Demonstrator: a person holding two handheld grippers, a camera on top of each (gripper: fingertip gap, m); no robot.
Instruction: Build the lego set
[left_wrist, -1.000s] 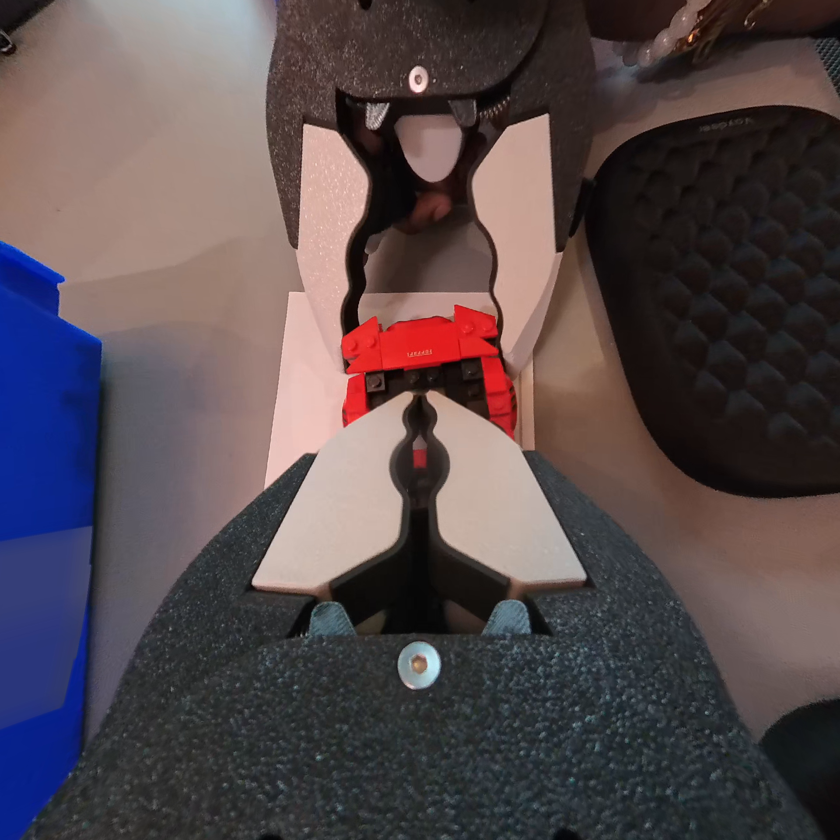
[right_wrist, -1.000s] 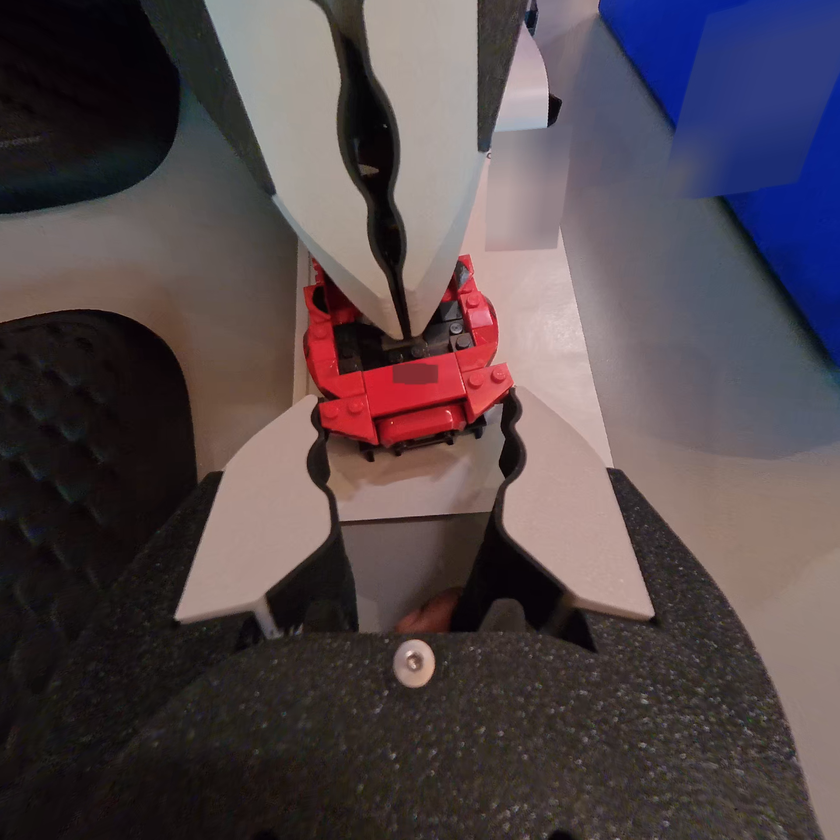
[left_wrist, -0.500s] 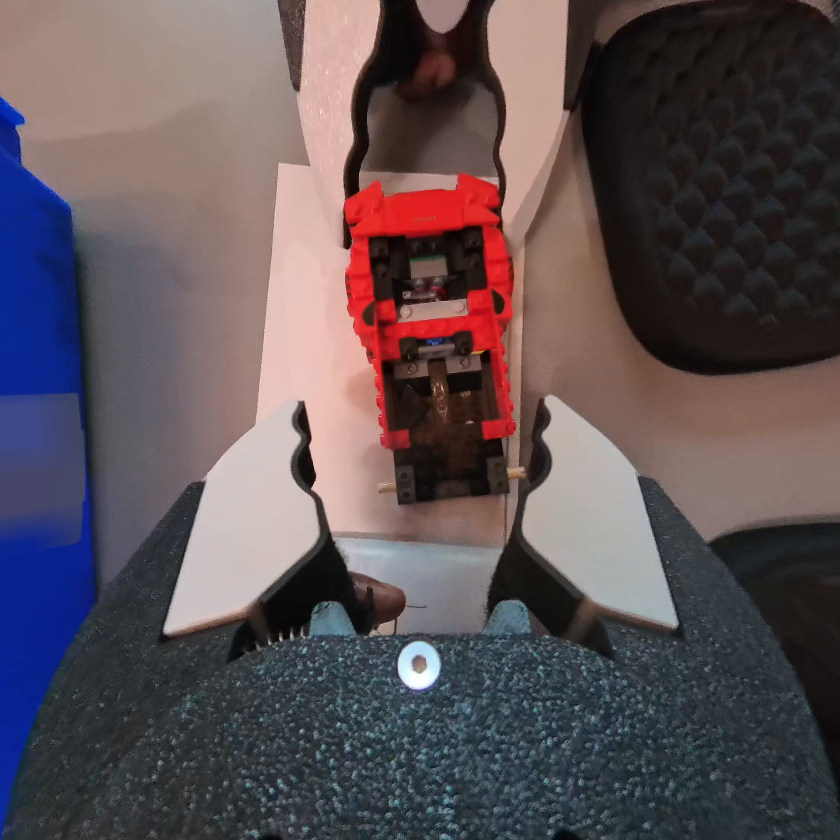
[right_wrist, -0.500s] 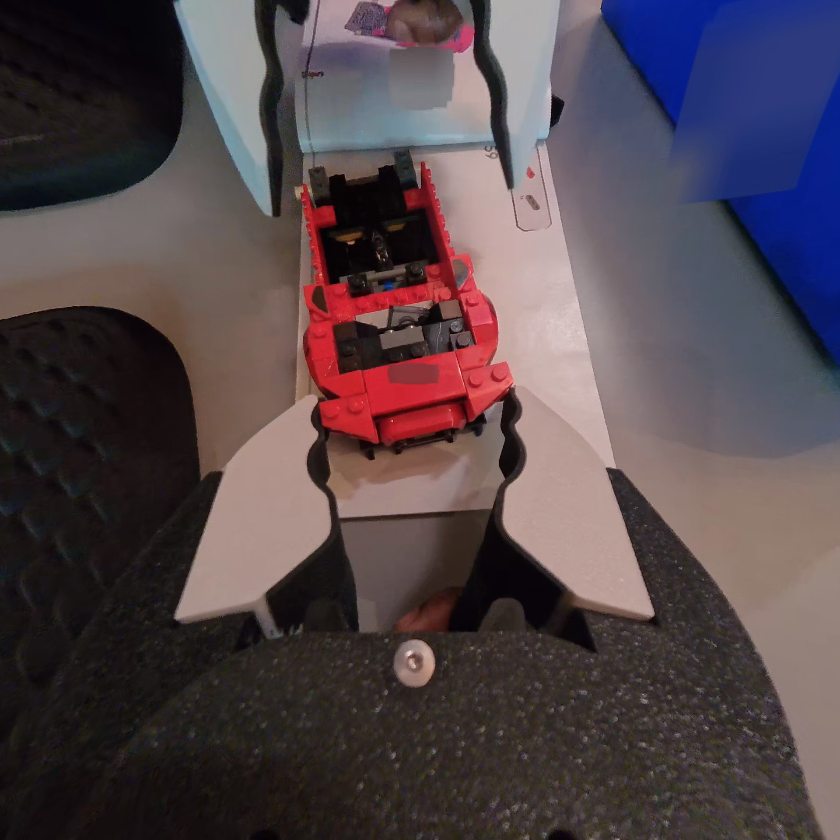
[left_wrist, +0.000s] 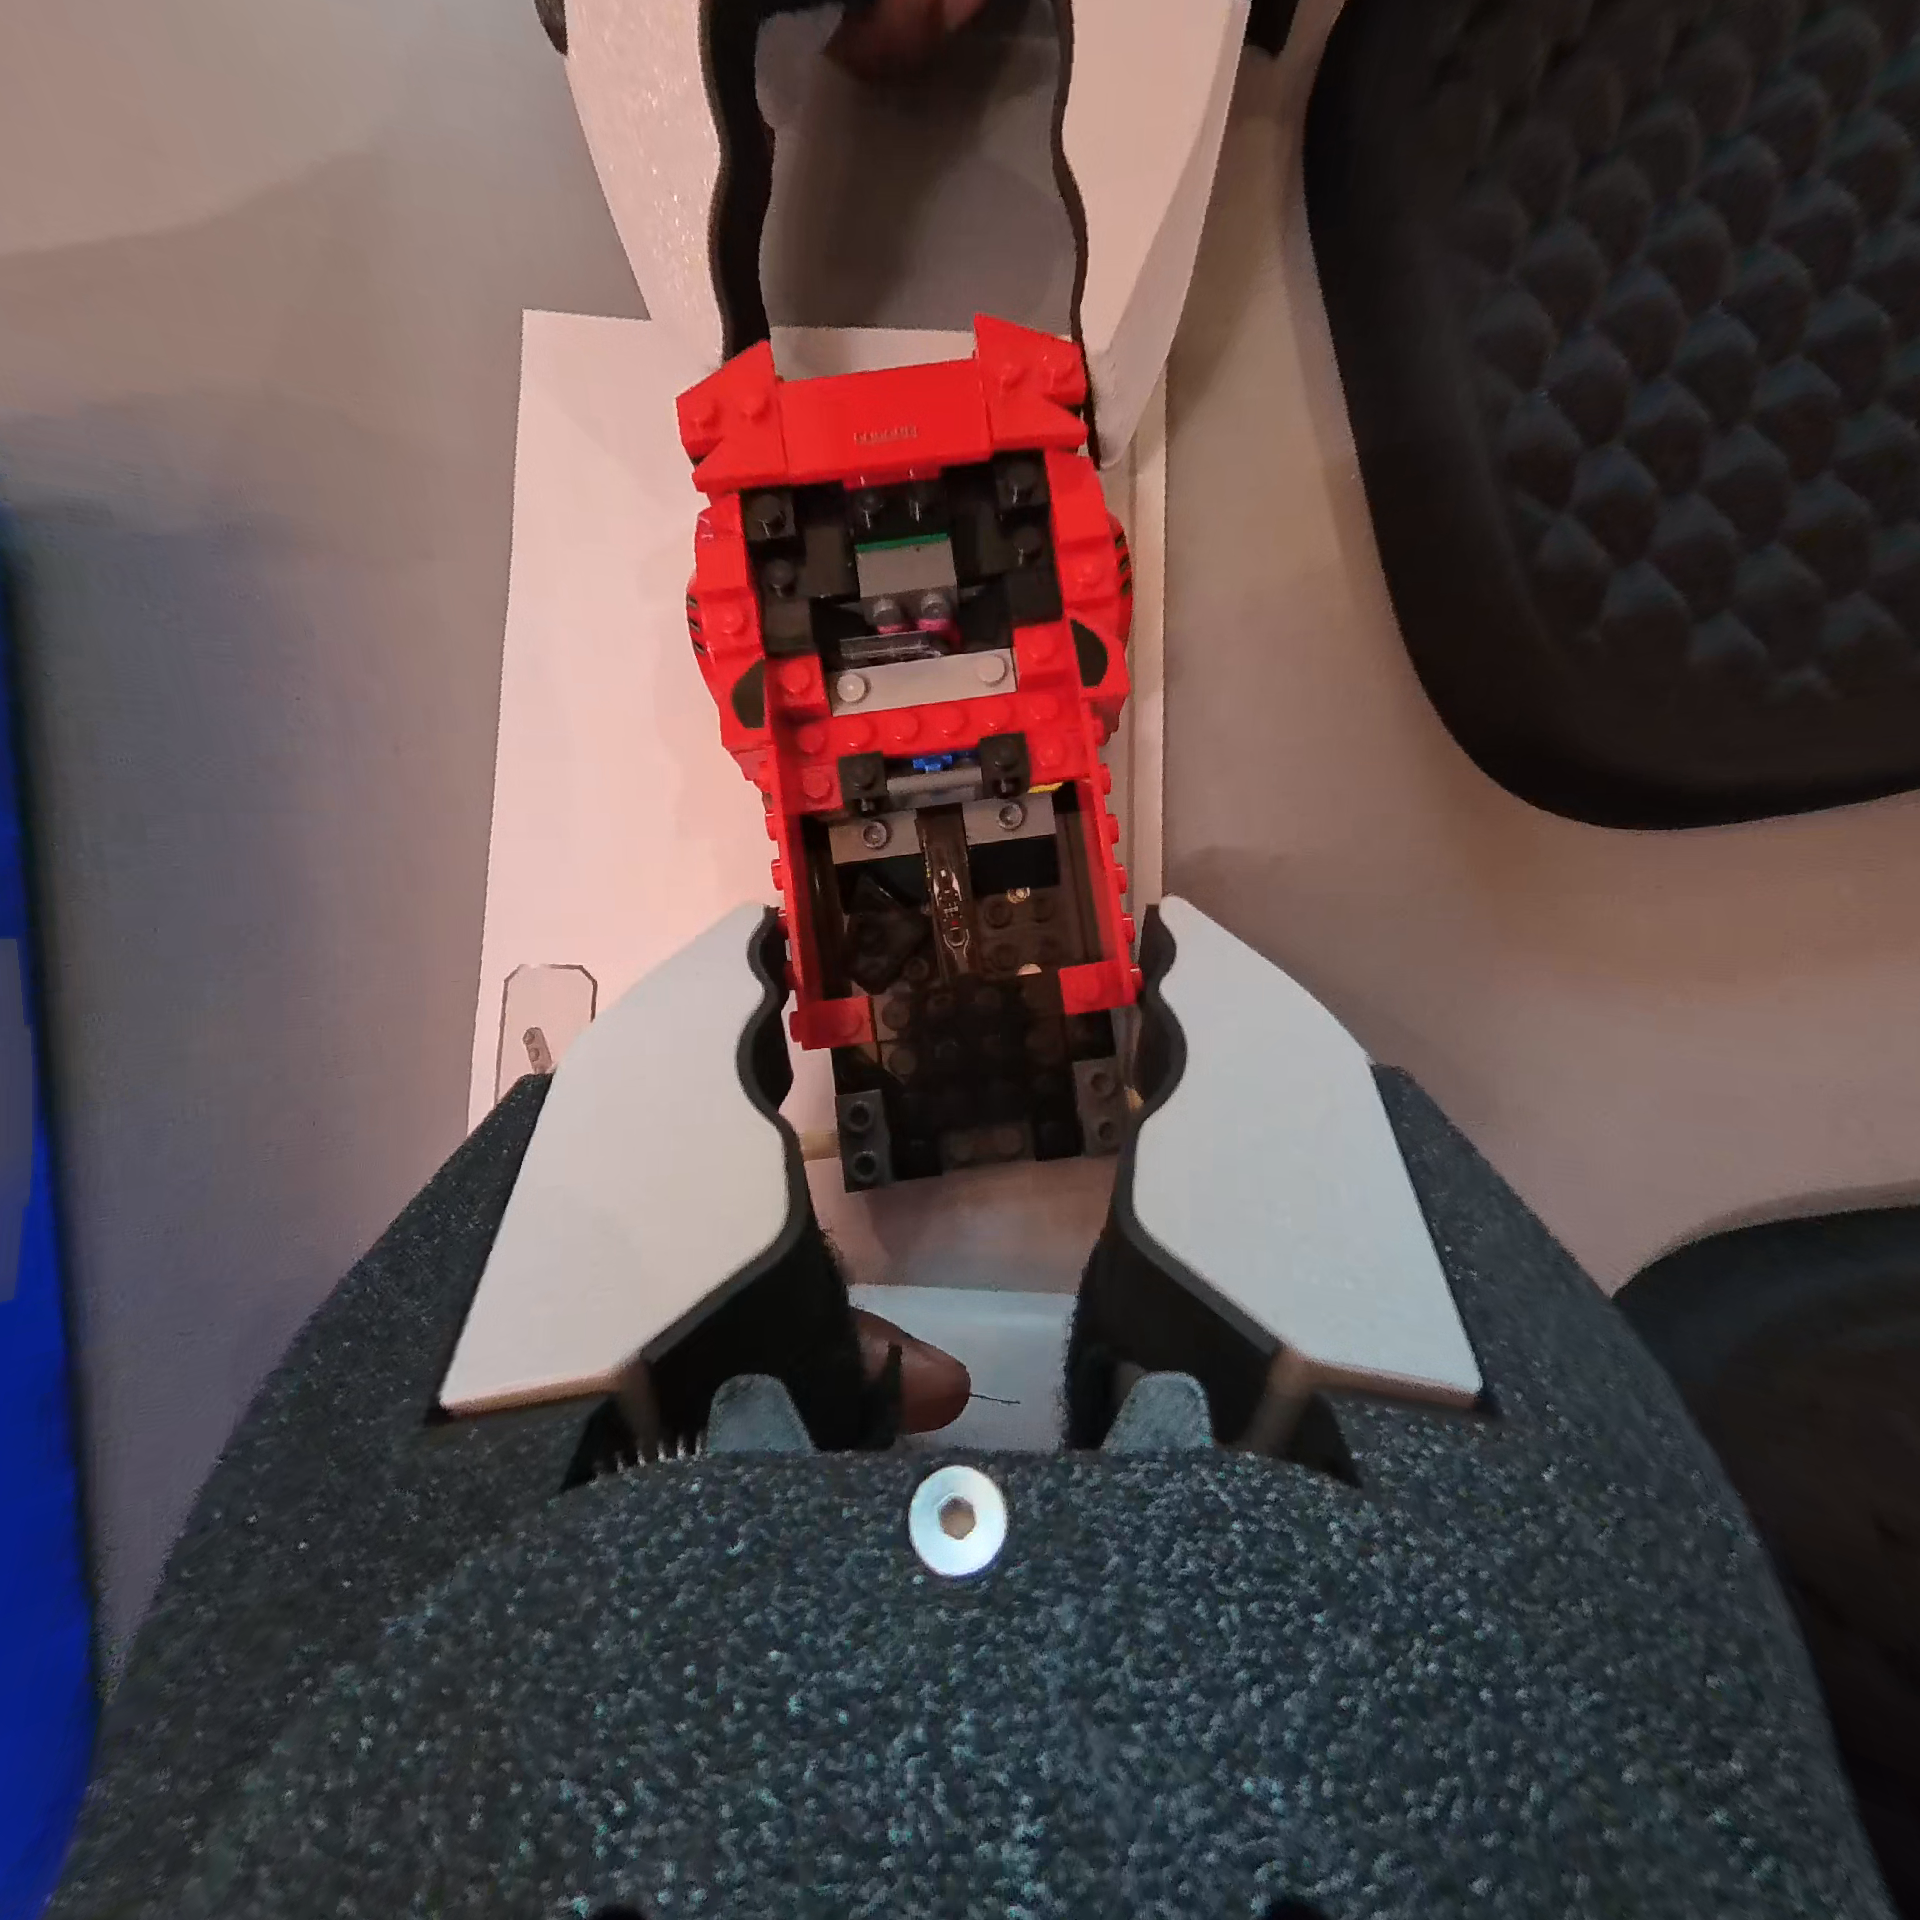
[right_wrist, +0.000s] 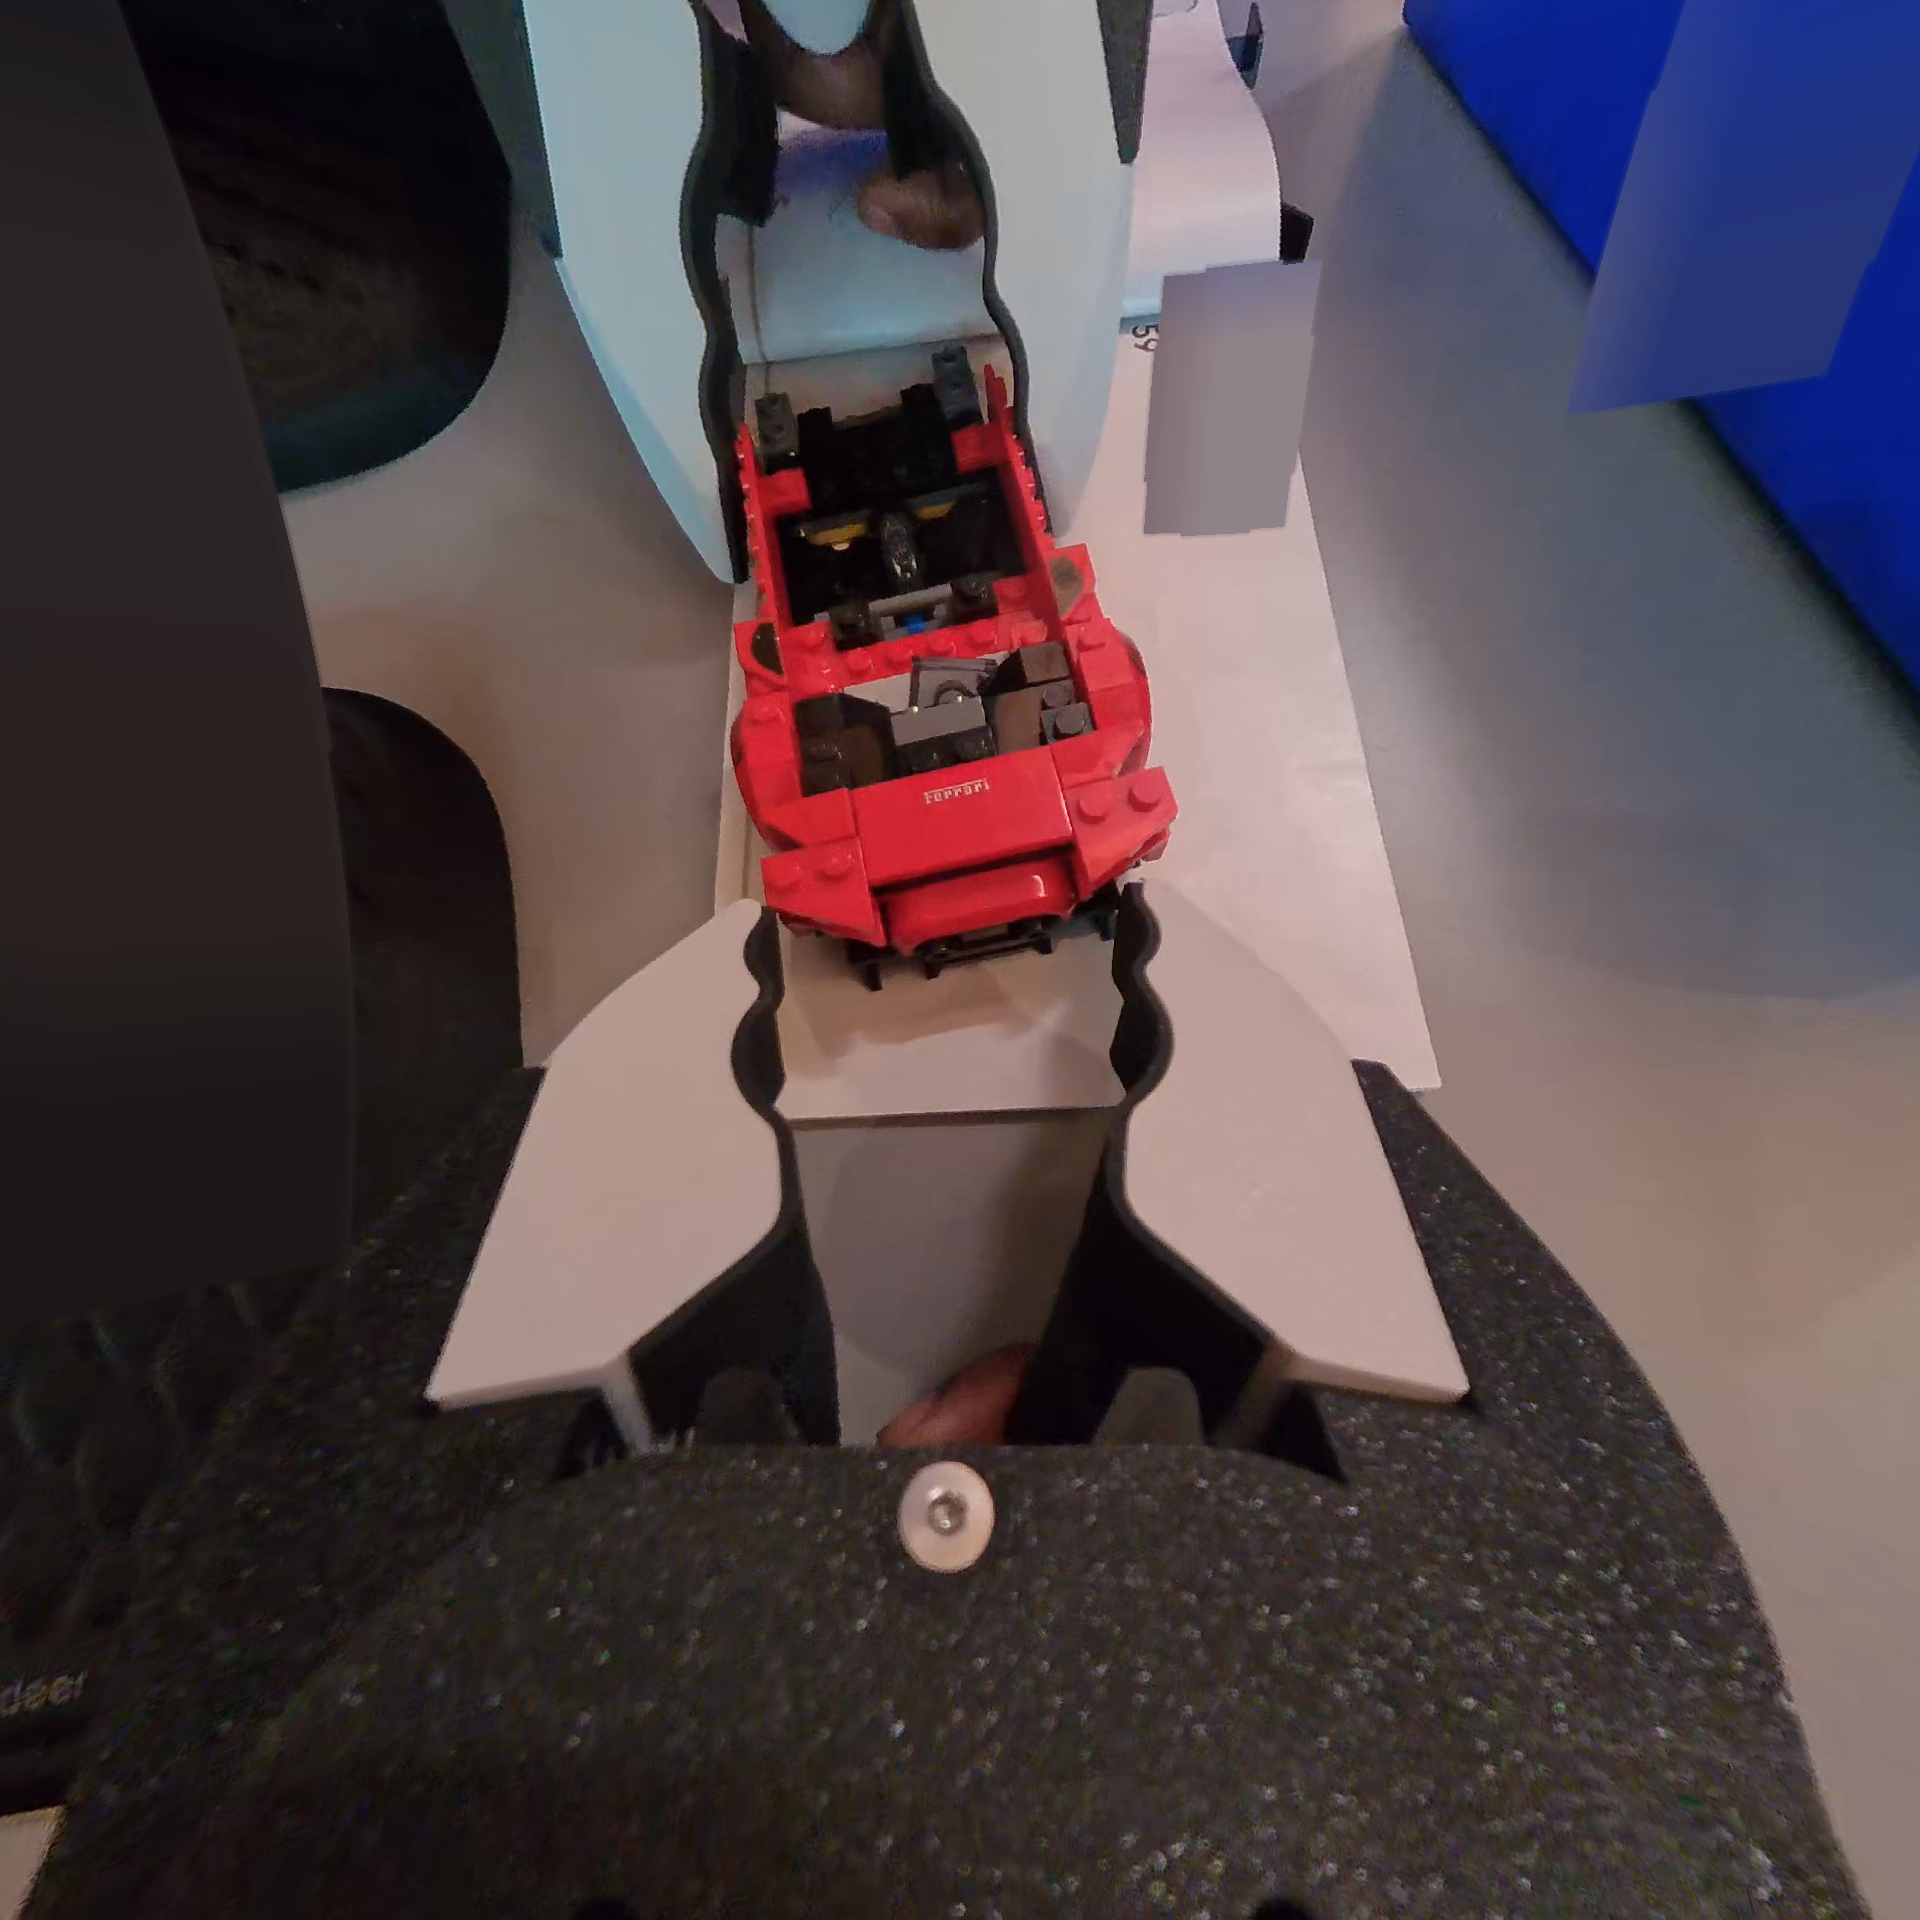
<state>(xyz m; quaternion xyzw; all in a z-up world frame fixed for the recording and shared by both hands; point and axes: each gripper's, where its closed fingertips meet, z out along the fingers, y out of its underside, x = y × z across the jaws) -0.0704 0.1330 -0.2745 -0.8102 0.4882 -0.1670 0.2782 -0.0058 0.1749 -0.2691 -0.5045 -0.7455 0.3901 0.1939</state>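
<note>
A red and black lego car (left_wrist: 904, 717) lies on a white sheet (left_wrist: 592, 623), roof off, its inside showing. My left gripper (left_wrist: 961, 925) has its jaws closed to the car's width around the near, black-floored end, with both pads against the sides. In the right wrist view the car (right_wrist: 956, 821) points its red tail at me. My right gripper (right_wrist: 945, 912) is open and empty, its tips just short of the tail corners. The left gripper (right_wrist: 888, 520) shows at the car's far end there. The right gripper (left_wrist: 909, 353) shows at the top of the left wrist view.
A blue bin (left_wrist: 31, 1143) stands to one side; it also shows in the right wrist view (right_wrist: 1787, 343). A black bumpy cushion (left_wrist: 1621, 416) lies on the other side. A small clear bag (left_wrist: 545, 1023) lies on the sheet. A dark object (right_wrist: 156, 675) fills the right wrist view's left edge. The gap from one gripper's tips to the other's is roughly 9 centimeters.
My left gripper was shut with its tip in the car's middle, then opened and drew back. It has since moved forward and narrowed around the car's end. The right gripper has barely moved.
</note>
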